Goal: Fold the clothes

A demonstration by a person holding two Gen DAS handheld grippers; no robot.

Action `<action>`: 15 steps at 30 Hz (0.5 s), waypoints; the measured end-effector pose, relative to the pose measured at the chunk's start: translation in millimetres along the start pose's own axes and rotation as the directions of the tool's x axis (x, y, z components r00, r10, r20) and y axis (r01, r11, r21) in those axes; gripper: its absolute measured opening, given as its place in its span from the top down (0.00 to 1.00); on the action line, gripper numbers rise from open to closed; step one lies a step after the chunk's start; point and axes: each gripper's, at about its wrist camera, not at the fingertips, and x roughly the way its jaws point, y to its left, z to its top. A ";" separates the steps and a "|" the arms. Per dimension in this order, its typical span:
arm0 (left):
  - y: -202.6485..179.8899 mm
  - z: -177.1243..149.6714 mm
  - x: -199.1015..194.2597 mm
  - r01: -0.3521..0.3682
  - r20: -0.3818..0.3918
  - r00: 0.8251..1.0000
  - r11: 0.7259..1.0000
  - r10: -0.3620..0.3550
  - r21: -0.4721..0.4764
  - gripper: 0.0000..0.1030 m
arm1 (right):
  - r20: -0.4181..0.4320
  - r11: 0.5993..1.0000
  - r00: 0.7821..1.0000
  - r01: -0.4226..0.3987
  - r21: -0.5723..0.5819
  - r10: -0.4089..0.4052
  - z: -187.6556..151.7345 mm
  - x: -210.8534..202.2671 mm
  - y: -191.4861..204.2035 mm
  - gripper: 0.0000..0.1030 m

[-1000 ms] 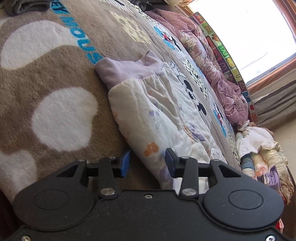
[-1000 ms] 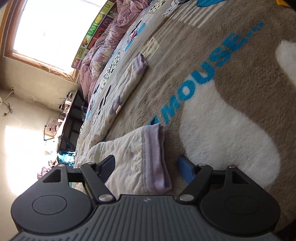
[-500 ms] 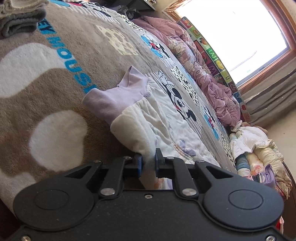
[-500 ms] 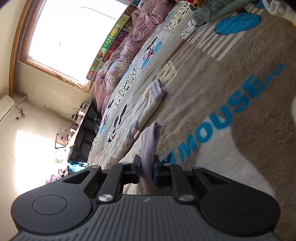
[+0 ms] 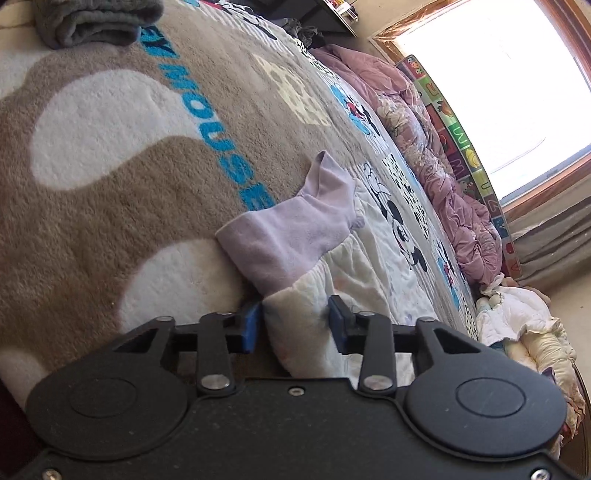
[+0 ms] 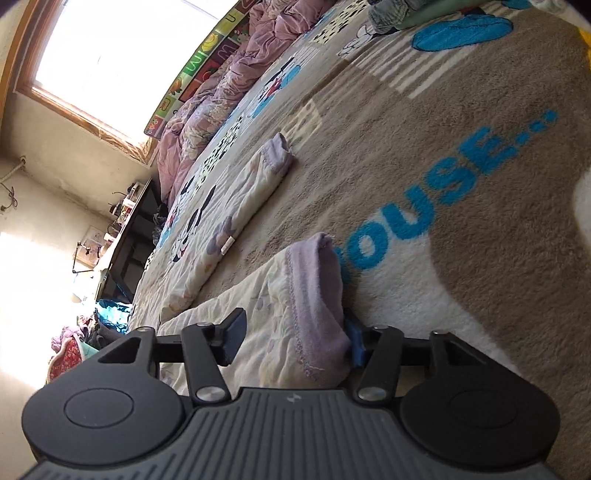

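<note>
Left wrist view: your left hand-held gripper (image 5: 295,325) stands with its jaws well apart, the cream floral fabric of the garment (image 5: 354,266) lying between the blue pads (image 5: 250,326) but not pinched. One pad touches or nearly touches the cloth; I cannot tell which. The lilac cuff (image 5: 295,236) lies just beyond the fingers at centre frame, resting on the brown-and-white Mickey Mouse blanket (image 5: 110,184) that covers the bed.

Right wrist view: your right hand-held gripper (image 6: 291,338) is likewise spread wide. The second lilac cuff (image 6: 317,295) sits between its fingers, against the right-hand blue pad, with no grip applied. A further length of the same cream fabric, ending in another lilac band (image 6: 279,153), lies folded in a long strip toward the upper centre of the frame.

Progress, as a judgement: the garment lies flat on the bed with its parts laid lengthwise, so at least an early fold appears made. The piece is not yet a compact bundle; further folds across its length look outstanding.

A folded grey item (image 5: 96,22) sits at the upper left of the left wrist view, possibly finished work. A heap of unfolded clothes (image 5: 524,332) lies at the right edge of the same view, so more items may remain.
</note>
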 end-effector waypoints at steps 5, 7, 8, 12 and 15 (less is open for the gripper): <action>-27.9 5.1 -23.5 0.026 0.077 0.996 0.987 -0.039 0.157 0.86 | 0.023 0.999 1.000 -0.013 -0.051 0.014 0.1 0.4 13.3 0.85; -27.8 3.4 -17.3 -0.020 0.054 0.999 0.980 0.009 0.200 0.83 | 0.032 0.997 0.999 -0.017 -0.071 0.020 0.1 0.5 18.6 0.85; -22.2 2.6 -9.2 -0.059 0.021 0.998 0.979 0.056 0.195 0.74 | 0.018 0.998 1.000 0.002 -0.070 0.000 1.2 3.6 16.3 0.85; -7.2 0.2 -13.4 -0.094 0.007 0.996 0.982 0.094 0.164 0.59 | -0.035 0.996 0.997 0.073 -0.041 -0.074 4.7 10.5 0.8 0.80; -15.2 -0.6 -33.1 -0.145 0.078 0.988 0.961 0.130 0.236 0.57 | 0.006 0.991 0.996 0.092 -0.093 -0.092 4.3 -2.3 5.9 0.70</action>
